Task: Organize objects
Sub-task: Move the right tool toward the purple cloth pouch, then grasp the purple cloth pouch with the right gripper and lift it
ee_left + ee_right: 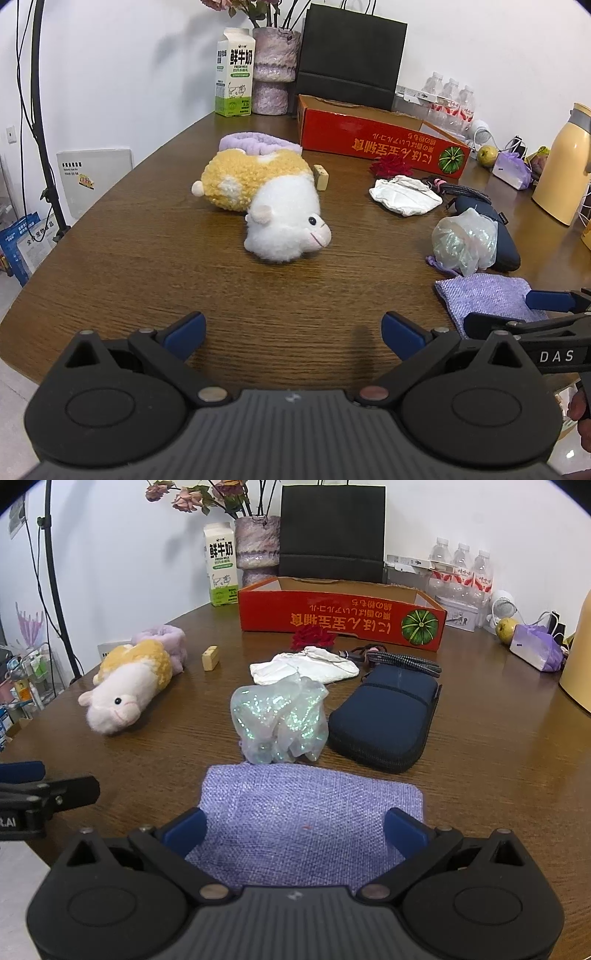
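Both grippers wait spread wide; the right gripper hovers over the flat lilac woven pouch, the left gripper over bare table. Nothing is packed yet, I think; next it must descend and pinch the pouch.

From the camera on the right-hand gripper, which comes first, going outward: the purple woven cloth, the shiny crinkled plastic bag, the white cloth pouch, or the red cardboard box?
Nearest to the right gripper first:
1. Purple woven cloth, lying between the open fingers.
2. Shiny plastic bag, just beyond the cloth's far edge.
3. White cloth pouch, behind the bag, mid-table.
4. Red cardboard box, at the back, near the wall.
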Demonstrator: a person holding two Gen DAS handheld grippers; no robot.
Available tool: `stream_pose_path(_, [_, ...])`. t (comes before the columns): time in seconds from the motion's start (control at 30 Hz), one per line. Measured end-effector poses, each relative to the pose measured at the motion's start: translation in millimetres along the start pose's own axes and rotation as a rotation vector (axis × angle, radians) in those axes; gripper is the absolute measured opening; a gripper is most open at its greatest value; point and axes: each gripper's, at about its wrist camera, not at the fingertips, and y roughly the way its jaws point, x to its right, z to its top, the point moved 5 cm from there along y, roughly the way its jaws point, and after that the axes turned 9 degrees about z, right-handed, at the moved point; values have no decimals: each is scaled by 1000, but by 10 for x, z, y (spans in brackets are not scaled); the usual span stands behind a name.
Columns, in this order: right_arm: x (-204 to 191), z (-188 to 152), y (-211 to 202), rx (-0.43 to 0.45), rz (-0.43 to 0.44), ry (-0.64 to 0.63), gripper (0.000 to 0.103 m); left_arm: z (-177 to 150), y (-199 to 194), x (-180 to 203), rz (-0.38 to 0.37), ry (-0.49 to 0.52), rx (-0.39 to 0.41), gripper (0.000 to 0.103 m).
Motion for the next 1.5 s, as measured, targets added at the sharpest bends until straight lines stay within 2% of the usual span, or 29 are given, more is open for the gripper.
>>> stream_pose_path(0.17, [2,-10,-14,7,7,-3,102,-3,10,4,0,1,-4,103])
stream_pose_path(0.3, [-4,-12,-40,10,20,-7,96,-9,10,22,1,4,-5,103])
stream_pose_path(0.37, [-8,-6,-68,17,35,-7,87,-11,5,25,1,4,-5,103])
stream_pose_path(0.43, [-1,8,-102,26,54,2,70,-17,-16,37,5,6,-3,103])
stream_pose_path(0.47, [6,11,-116,29,62,7,67,-21,-35,44,6,7,-1,103])
stream_pose_path(0.53, [20,7,-137,35,74,11,53,-22,-70,56,8,10,6,103])
stream_pose_path(0.6, [36,0,-158,43,88,20,46,-24,-104,71,11,13,11,103])
stream_pose_path(0.87, [45,9,-303,92,105,14,45,-6,-209,143,22,31,29,103])
stream_pose_path(1.03, [67,-17,-296,85,118,16,53,-12,-257,196,23,44,35,103])
stream_pose_path(1.1, [68,-27,-298,88,121,15,53,-12,-271,211,24,48,37,103])
stream_pose_path(1.43, [89,-38,-296,97,140,14,39,-35,-296,267,26,60,35,103])
stream_pose_path(1.47, [85,-30,-321,108,140,10,35,-36,-301,267,27,60,36,103])
stream_pose_path(1.5, [86,-16,-339,113,145,10,13,-35,-301,265,27,59,36,103])
